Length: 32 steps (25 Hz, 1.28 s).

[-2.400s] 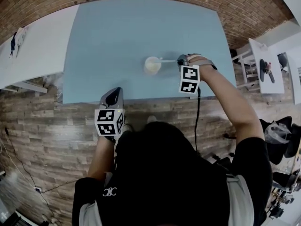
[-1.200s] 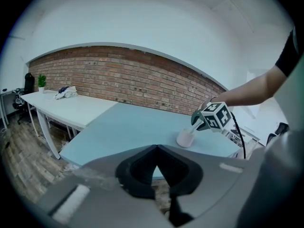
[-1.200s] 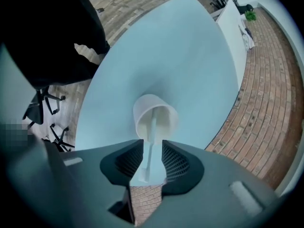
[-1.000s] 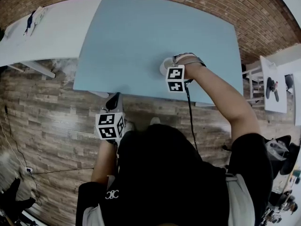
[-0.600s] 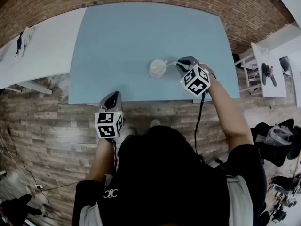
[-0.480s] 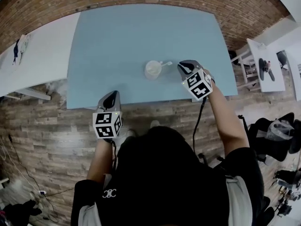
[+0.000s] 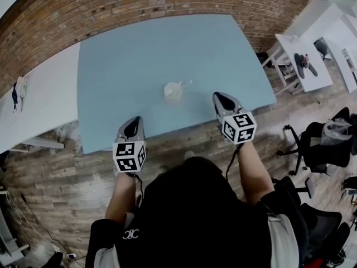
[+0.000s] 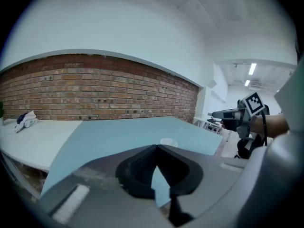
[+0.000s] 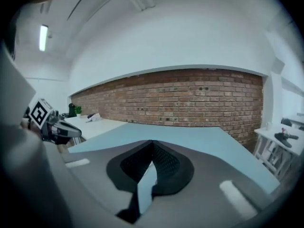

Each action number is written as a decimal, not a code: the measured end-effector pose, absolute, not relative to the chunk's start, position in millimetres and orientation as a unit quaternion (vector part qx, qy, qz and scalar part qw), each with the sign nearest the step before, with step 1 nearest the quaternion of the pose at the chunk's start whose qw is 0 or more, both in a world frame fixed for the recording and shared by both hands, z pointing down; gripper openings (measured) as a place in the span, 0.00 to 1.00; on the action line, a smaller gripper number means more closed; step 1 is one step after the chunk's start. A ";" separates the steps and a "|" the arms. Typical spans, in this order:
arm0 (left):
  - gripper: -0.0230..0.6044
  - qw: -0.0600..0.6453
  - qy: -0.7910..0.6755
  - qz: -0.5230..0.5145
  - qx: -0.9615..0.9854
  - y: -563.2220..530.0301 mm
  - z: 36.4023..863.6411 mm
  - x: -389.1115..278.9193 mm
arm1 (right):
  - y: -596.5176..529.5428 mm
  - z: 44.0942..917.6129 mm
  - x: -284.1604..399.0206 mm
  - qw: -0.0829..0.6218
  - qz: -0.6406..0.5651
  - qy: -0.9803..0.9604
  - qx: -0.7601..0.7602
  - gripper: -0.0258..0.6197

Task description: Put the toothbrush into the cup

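Overhead, one cup holding one toothbrush stands on the blue bench. Nearer me are two grippers, the left gripper and the right gripper. Left gripper view: fingers pressed together, empty. Right gripper view: fingers together too, empty.

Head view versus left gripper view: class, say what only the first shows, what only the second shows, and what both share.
Only the head view: the person's head and shoulders and the marker cube on the left gripper.
Only the left gripper view: the ceiling lights, and how the left gripper's jaws meet at the tips with nothing between them.
Both: the blue table, the cup with the toothbrush leaning in it, the brick wall and the right gripper.
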<state>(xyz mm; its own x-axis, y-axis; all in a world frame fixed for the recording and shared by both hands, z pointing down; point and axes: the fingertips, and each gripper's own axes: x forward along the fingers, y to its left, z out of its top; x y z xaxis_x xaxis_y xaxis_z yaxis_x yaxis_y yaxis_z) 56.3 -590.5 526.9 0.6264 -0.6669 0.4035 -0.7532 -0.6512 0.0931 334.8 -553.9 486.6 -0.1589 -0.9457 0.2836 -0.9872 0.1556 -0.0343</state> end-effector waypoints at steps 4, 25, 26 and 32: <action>0.05 0.129 -0.371 0.174 0.903 -582.2 534.8 52.2 | -514.2 486.5 315.7 0.065 0.127 -0.736 0.662 0.05; 0.05 0.130 -0.347 0.171 0.913 -477.9 532.4 35.5 | -366.4 477.9 302.6 0.099 0.106 -0.725 0.673 0.05; 0.05 0.130 -0.346 0.171 0.914 -464.4 531.4 39.7 | -353.9 478.7 305.4 0.093 0.110 -0.725 0.673 0.05; 0.05 0.113 -0.342 0.182 0.915 -375.3 536.2 67.1 | -276.4 492.9 323.2 0.060 0.121 -0.727 0.674 0.05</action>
